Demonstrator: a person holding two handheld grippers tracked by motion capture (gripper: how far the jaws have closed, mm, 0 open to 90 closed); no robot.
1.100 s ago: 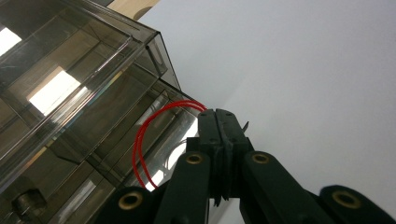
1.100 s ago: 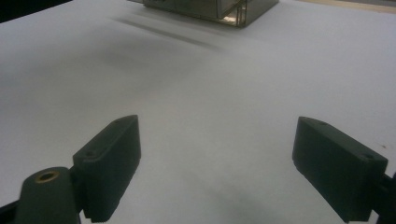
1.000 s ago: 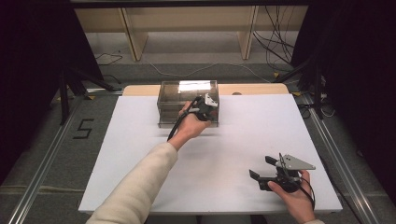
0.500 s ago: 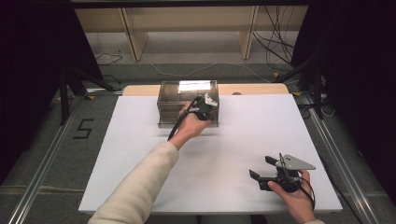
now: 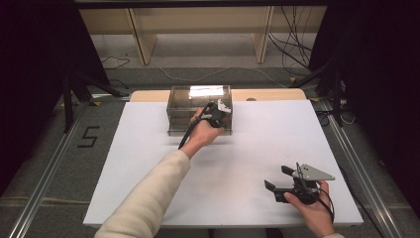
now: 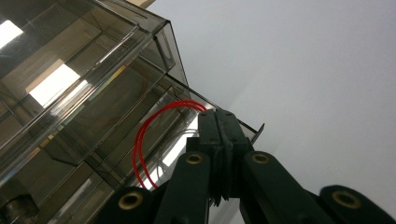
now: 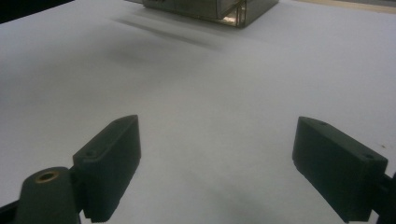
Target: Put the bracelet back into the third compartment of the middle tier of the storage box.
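A smoky clear plastic drawer box [image 5: 190,105] stands at the back middle of the white table top [image 5: 257,139]. My left gripper [image 5: 217,117] is pressed against its right front. In the left gripper view its jaws [image 6: 219,117] are shut flat together, tips at the thin front lip of a drawer [image 6: 140,70]. I cannot tell whether the lip is pinched. A loop of red wire [image 6: 140,144] lies inside that drawer. My right gripper [image 5: 278,177] is held low over the table's front right, open, with nothing between its pads [image 7: 112,161].
A wooden board [image 5: 267,94] edges the table behind the box. Metal rails [image 5: 356,163] run along both sides, and cables [image 5: 292,54] lie on the floor beyond. The box's corner [image 7: 233,11] is far ahead in the right gripper view.
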